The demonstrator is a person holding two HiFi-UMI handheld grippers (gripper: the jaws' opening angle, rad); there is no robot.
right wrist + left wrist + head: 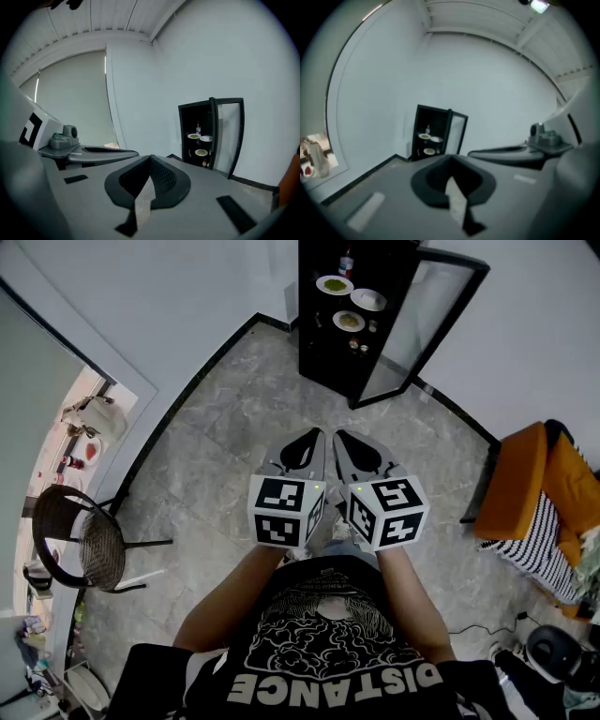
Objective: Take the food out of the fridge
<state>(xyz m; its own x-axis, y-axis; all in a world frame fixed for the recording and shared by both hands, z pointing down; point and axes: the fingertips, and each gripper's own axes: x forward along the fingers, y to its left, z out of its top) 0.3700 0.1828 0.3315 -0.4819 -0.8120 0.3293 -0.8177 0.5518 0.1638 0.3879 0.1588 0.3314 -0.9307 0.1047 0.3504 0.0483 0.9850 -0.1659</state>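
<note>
Head view: the grey stone floor [234, 409] fills most of the frame; you stand at the lower centre, facing the fridge.
The black fridge [314, 343] sits at the upper centre against the white wall; its glass door [427, 315] is swung open to the right.
An orange armchair [525, 484] is at the right edge; a wicker chair [80, 540] is at the left edge; both are well apart from the fridge.
You hold both tools side by side at mid-frame, well short of the fridge, with their marker cubes [284, 512] nearest you.
Left claw [450, 159]: jaws pressed together at the tips, nothing between them.
Right claw [150, 158]: jaws likewise pressed together, nothing pinched.
The food is inside the fridge: a plate of green food [335, 284] and a white plate [367, 299] side by side on an upper shelf; a third plate [349, 321] is on the shelf below.
A small bottle [348, 261] stands behind the upper plates; its contents cannot be made out.
</note>
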